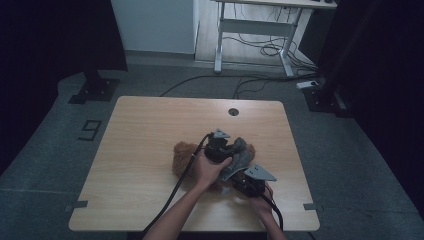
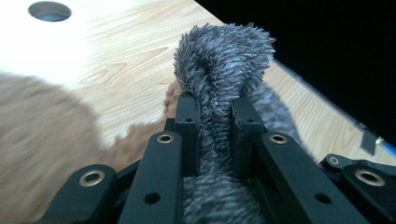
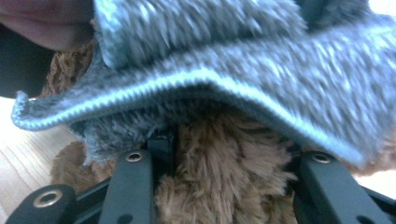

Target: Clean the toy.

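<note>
A brown plush toy [image 1: 183, 158] lies on the wooden table [image 1: 145, 125], partly under a grey fuzzy cloth [image 1: 239, 153]. My left gripper [image 1: 229, 150] sits over the toy's middle, shut on a raised fold of the grey cloth [image 2: 219, 60]; the left gripper [image 2: 215, 109] squeezes it between both pads. Blurred brown fur [image 2: 42, 135] lies to its left. My right gripper [image 1: 235, 179] comes in from the near right. In the right gripper view the right gripper [image 3: 229, 156] has its jaws pressed into the toy's brown fur [image 3: 224, 177], under the cloth's hem [image 3: 187, 79].
A round cable hole [image 1: 233, 111] sits near the table's far edge. Bare tabletop stretches left of the toy and along the far side. Beyond the table stand a white-legged desk [image 1: 250, 25], floor cables [image 1: 260, 50] and black stand bases [image 1: 95, 90].
</note>
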### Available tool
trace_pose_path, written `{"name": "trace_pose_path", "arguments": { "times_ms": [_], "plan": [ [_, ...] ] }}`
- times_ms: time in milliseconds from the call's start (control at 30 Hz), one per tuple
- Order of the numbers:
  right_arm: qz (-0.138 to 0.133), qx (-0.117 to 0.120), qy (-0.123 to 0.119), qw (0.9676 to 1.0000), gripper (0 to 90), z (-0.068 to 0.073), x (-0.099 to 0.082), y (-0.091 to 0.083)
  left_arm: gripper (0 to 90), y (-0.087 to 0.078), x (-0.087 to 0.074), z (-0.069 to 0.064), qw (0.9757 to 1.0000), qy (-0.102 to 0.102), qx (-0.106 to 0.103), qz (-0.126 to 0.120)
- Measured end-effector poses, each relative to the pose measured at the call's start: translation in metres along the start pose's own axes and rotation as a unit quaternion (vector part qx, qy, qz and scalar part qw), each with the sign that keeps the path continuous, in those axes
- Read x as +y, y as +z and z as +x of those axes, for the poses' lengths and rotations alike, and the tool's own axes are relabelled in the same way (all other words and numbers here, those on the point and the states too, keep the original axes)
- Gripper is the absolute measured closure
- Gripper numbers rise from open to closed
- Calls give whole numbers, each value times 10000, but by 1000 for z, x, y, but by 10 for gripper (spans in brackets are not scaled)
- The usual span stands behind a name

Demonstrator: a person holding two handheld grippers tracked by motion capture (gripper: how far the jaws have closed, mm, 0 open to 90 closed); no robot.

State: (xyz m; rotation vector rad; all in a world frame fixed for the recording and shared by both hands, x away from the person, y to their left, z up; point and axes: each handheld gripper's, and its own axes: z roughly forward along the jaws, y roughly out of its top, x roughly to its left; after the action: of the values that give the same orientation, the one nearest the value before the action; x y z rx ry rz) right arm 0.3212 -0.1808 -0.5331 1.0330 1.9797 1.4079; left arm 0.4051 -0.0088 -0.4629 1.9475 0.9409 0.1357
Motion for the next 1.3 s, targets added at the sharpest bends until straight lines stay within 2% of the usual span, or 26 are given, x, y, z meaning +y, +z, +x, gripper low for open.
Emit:
{"name": "trace_pose_path", "arguments": {
  "times_ms": [67, 167, 233, 267, 367, 400, 467, 633, 700, 733, 800, 900, 1000, 1100, 1167, 1200, 1233, 1300],
  "plan": [
    [13, -33, -19, 10000, 556, 1, 1, 0, 761, -11, -3, 5, 9999, -1, 105, -22],
    [11, -89, -3, 10000, 559, 2, 1, 1, 762, -35, -10, 23, 9989, 44, 470, 14],
    [3, -64, 43, 10000, 562, 0, 2, 1, 763, -51, -14, 38, 9985, -88, 534, 17],
    [-3, -58, 62, 10000, 563, -1, 2, 1, 765, -61, -17, 46, 9984, -221, 514, -33],
    [-12, -82, 79, 9999, 564, -1, 2, 2, 765, -89, -23, 65, 9964, -281, 801, -78],
    [-16, -79, 92, 9999, 564, -1, 2, 2, 765, -99, -27, 74, 9956, -368, 861, -92],
    [-20, -64, 106, 9999, 564, -2, 2, 2, 765, -109, -32, 84, 9949, -509, 866, -110],
    [-39, -71, 107, 9999, 564, -1, 2, 2, 766, -128, -44, 100, 9913, -524, 1210, -11],
    [-38, -75, 120, 9999, 564, -1, 2, 2, 765, -131, -47, 105, 9899, -570, 1297, 34],
    [-40, -77, 121, 9999, 564, -2, 2, 2, 765, -131, -47, 106, 9900, -613, 1271, 14],
    [-42, -86, 129, 9999, 564, -2, 2, 3, 767, -132, -45, 103, 9911, -549, 1213, -70],
    [-41, -77, 150, 9998, 565, -3, 2, 3, 771, -131, -31, 85, 9926, -334, 1154, -199],
    [-47, -68, 144, 9999, 565, -3, 2, 2, 772, -127, -12, 59, 9959, -136, 781, -441],
    [-45, -64, 167, 9998, 564, -3, 1, 2, 771, -116, 9, 24, 9967, 267, 479, -594],
    [-54, -57, 178, 9998, 564, -3, 1, 2, 771, -98, 22, 0, 9967, 546, 298, -525],
    [-59, -58, 174, 9998, 564, -3, 1, 2, 770, -90, 25, -7, 9962, 653, 313, -482],
    [-61, -59, 171, 9998, 564, -3, 1, 2, 770, -75, 29, -17, 9965, 708, 209, -389],
    [-58, -53, 167, 9998, 563, -3, 1, 2, 768, -46, 33, -28, 9976, 669, -33, -173]
  ]
}}
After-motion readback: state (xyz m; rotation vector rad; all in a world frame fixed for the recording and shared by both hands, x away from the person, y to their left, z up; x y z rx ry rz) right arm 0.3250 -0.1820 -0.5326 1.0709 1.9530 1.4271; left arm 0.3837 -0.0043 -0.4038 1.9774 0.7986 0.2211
